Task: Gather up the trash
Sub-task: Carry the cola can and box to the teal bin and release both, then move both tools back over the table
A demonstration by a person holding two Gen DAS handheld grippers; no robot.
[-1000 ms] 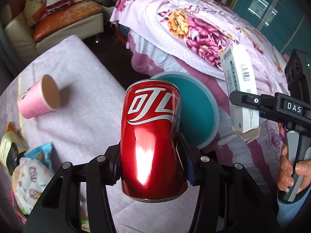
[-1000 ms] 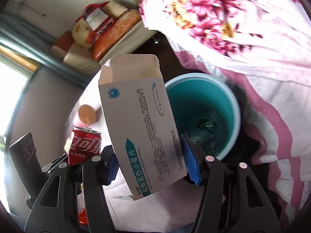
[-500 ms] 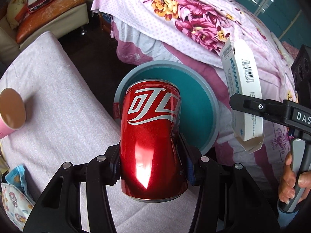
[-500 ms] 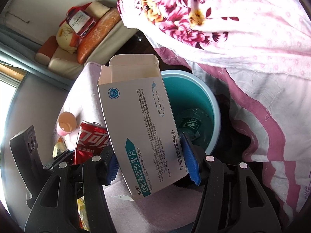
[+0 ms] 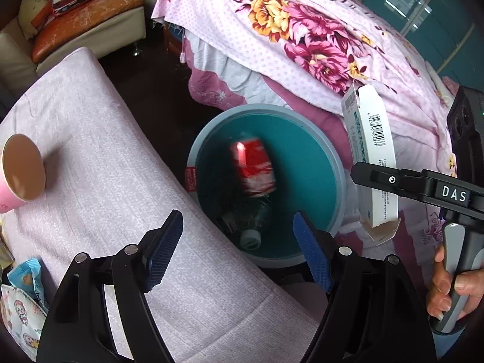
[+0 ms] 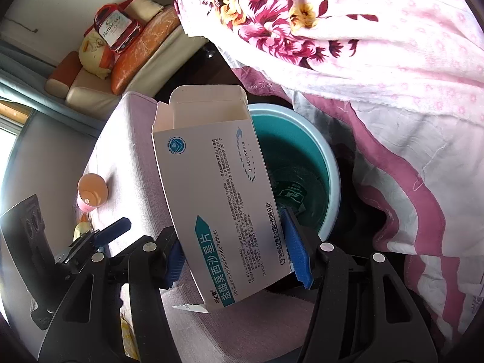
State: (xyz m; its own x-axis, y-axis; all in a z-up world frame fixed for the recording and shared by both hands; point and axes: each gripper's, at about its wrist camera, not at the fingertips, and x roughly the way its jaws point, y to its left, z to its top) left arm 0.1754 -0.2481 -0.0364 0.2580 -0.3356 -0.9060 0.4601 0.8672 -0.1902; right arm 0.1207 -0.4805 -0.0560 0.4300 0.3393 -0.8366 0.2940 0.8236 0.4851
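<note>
My left gripper (image 5: 239,239) is open and empty above the near rim of the teal trash bin (image 5: 338,163). A red cola can (image 5: 252,168), blurred, is inside the bin above a clear plastic bottle (image 5: 248,220). My right gripper (image 6: 236,257) is shut on a white medicine box (image 6: 217,199), upright with its top flap open, held beside the bin (image 6: 332,175). The box (image 5: 370,151) and right gripper (image 5: 393,181) also show at the right of the left wrist view. A pink paper cup (image 5: 18,172) lies on its side on the table.
The table has a pale pink cloth (image 5: 106,166). Snack wrappers (image 5: 21,299) lie at its near left edge. A bed with a floral quilt (image 5: 302,36) stands behind the bin. A sofa (image 5: 87,27) with cushions is at the far left. The left gripper shows in the right wrist view (image 6: 115,227).
My left gripper has opened and let go of the red can, which has dropped into the bin. The right gripper still holds the box and has shifted slightly.
</note>
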